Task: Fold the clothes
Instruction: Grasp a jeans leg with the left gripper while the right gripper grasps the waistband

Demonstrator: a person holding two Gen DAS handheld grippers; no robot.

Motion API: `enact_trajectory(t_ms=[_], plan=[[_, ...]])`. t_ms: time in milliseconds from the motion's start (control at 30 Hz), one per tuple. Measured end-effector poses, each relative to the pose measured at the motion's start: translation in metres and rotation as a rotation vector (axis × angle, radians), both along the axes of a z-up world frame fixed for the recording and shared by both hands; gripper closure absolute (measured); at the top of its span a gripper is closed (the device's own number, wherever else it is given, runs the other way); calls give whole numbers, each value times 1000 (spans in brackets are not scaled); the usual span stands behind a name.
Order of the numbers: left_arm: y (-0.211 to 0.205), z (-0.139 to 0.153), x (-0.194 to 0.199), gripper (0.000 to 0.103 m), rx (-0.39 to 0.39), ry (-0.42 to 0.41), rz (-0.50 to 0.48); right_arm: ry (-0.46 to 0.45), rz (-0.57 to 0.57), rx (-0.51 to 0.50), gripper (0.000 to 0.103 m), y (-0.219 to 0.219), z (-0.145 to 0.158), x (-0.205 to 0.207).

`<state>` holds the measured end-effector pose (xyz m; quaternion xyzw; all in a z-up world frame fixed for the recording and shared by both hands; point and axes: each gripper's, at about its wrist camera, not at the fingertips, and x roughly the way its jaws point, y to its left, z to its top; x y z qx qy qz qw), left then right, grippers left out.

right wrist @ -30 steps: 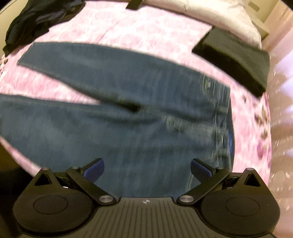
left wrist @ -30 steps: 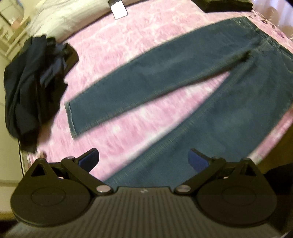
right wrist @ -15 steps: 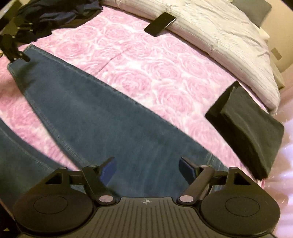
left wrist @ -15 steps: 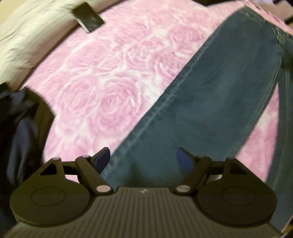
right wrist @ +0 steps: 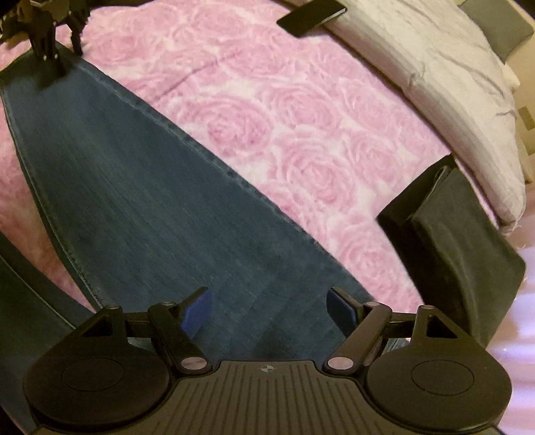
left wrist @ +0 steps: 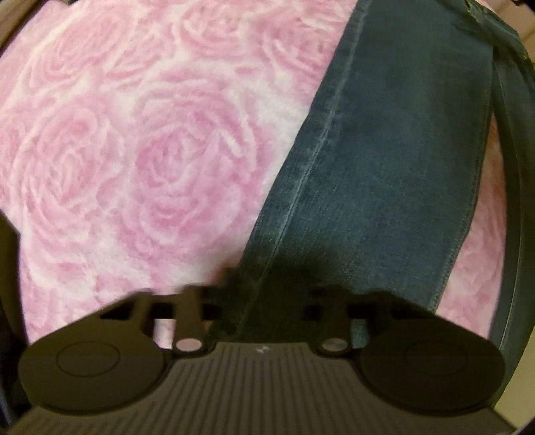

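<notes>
Blue jeans lie flat on a pink rose blanket [left wrist: 133, 150]. One leg [left wrist: 384, 167] runs up the left wrist view, its side seam passing straight between my left gripper [left wrist: 264, 277]. Its jaws are closing and drawn in tight on the denim near the hem, with the pads hidden in shadow. From the right wrist view, that left gripper [right wrist: 50, 50] stands tip-down on the far end of the same leg [right wrist: 150, 200]. My right gripper [right wrist: 267, 308] hovers open over the wider part of this leg, blue pads [right wrist: 197, 311] apart with denim below them.
The jeans' other leg [right wrist: 20, 284] lies at the left edge. A folded dark garment [right wrist: 451, 254] sits on the blanket to the right. A black phone [right wrist: 311, 15] lies at the far edge beside a white quilt [right wrist: 434, 67].
My left gripper dropped down onto the end of the jeans leg and its jaws went from wide open to closed. My right gripper moved in lower over the same leg.
</notes>
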<state>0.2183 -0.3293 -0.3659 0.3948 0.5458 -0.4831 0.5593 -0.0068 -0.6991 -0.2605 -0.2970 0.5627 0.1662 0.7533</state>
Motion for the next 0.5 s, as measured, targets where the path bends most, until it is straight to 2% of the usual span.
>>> enact_trajectory(t_ms=[167, 300, 433, 500], plan=[[2, 26, -37, 97, -9, -127, -68, 8, 31, -4, 24, -14, -7, 18], [0, 45, -87, 98, -2, -257, -149, 18, 64, -13, 24, -35, -16, 40], [1, 56, -120, 98, -14, -301, -95, 35, 125, -18, 24, -65, -25, 65], [1, 56, -131, 98, -12, -313, -51, 42, 196, -46, 25, -75, -35, 77]])
